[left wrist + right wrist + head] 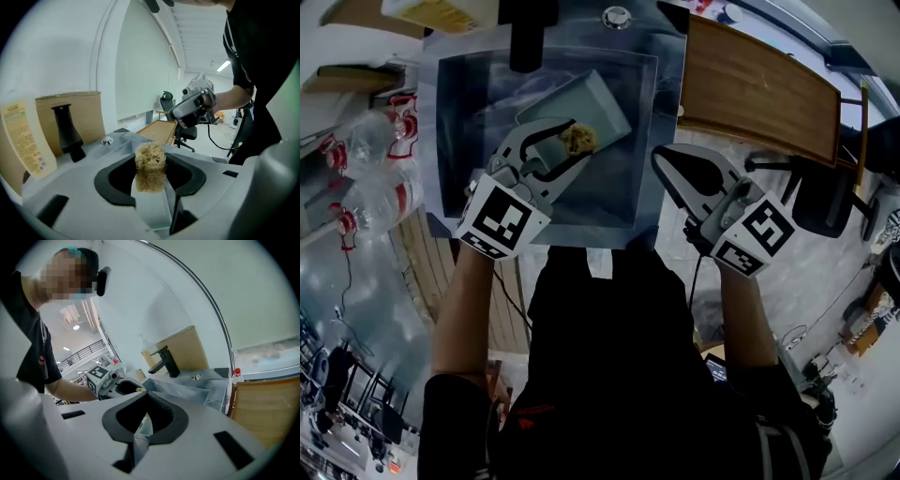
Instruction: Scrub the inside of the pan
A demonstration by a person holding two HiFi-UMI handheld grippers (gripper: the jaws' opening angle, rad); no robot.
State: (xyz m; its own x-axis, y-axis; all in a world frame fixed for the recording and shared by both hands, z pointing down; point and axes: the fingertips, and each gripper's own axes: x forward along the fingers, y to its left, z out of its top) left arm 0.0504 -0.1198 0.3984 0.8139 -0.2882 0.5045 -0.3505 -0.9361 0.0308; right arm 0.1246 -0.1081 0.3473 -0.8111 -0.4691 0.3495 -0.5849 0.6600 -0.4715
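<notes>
Pan, a grey rectangular tray, lies at a slant in the sink, toward the back right corner of the basin, with its plain grey inside facing up.

Left of the sink's left edge, clear plastic bottles with red and white labels lie on their sides. At the middle of the sink's back edge stands a black faucet, and to its right on the same edge sits a round metal knob. In the left gripper view, a sheet of brown cardboard stands behind the faucet.

The left gripper reaches over the basin from the front edge. Its 2 jaws are clamped on a scrubber, a tan ball of coarse fibres, which sticks up from between the jaw tips in the left gripper view. From the head view the scrubber sits over the near edge of the pan; whether it touches the pan cannot be told.

The right gripper is held just outside the sink's right edge, near its front right corner and well apart from the pan. In the right gripper view its jaws are pressed together with nothing in their grasp.

Right of the sink, a wooden board runs along its right edge, and a dark office chair stands beyond that.
</notes>
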